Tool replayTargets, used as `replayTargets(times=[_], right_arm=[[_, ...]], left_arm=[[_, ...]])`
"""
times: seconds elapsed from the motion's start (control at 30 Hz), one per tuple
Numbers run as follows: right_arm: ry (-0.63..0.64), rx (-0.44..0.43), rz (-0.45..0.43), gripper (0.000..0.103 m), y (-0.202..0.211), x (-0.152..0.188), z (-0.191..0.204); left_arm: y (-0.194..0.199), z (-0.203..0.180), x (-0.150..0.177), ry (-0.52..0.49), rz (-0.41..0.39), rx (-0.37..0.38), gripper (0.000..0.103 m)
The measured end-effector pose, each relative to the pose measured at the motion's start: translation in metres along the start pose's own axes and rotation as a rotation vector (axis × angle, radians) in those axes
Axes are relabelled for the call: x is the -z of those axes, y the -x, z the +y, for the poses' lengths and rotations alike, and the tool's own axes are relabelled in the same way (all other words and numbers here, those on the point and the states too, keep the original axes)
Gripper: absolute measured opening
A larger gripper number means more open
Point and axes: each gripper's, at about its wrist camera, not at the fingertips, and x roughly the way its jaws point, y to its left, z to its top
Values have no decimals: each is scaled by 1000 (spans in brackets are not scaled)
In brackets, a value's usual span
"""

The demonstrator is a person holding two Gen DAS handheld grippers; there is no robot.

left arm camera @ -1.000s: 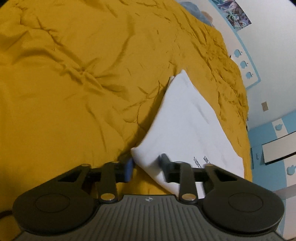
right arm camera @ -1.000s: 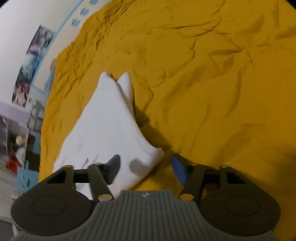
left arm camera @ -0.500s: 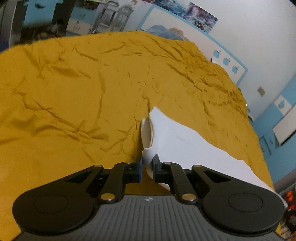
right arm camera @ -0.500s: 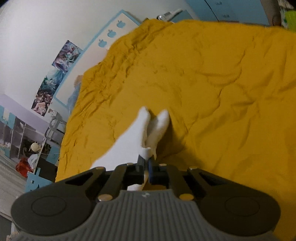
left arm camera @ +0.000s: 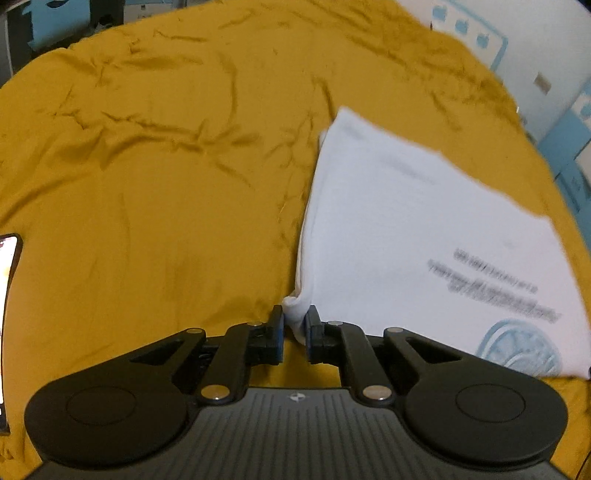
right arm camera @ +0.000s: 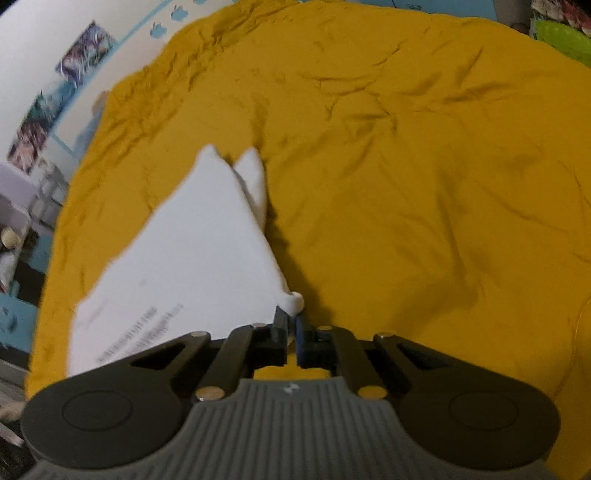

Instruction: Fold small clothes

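Note:
A small white garment [left arm camera: 413, 236] with dark printed text and a pale blue round logo lies on the mustard-yellow bed cover [left arm camera: 155, 177]. My left gripper [left arm camera: 294, 320] is shut on its near left corner. In the right wrist view the same white garment [right arm camera: 192, 266] spreads to the left, with two pointed ends at its far side. My right gripper [right arm camera: 291, 320] is shut on its near right corner. The garment is stretched between the two grippers and is blurred.
The wrinkled yellow cover [right arm camera: 424, 184] fills most of both views. A lit phone [left arm camera: 7, 266] lies at the left edge of the left wrist view. Walls with blue stickers [left arm camera: 465, 26] and posters [right arm camera: 48, 110] border the bed, with a green object [right arm camera: 561, 37] at the far right.
Both grippers have closed on the garment's near corners. The garment has since spread wider and flatter over the cover, with its printed side showing.

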Motion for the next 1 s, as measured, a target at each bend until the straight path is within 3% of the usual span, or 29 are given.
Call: replayTargets(times=[0.2,0.33,0.43,0.57,0.6,0.77,1.0], right_arm=[[28,43,34,0,-14,3,-14],[144,130,21,1,-8,-4,-7],[207,161,-21,15,0,-13,-3],[226,110,-60,41,1,-30,6],[234,101,-68,43,-1,-35,10],[253,29,-95,72,-24,-60,32],[194,-28,-54,73,-83,-95,49]], left_arm=[[0,-2,1,-88,47,-55,28],[8,0,-4,-135,39,-90,32],[13,-3,-14,-162,8,-126,35],[16,-9,-34,-172,-61,-164,42],[15,-10,-40,-166,-76,-166,44],[6,-27,-68,-168,-125,-127,44],[-31,-66,-89,-204,-120,22,46]])
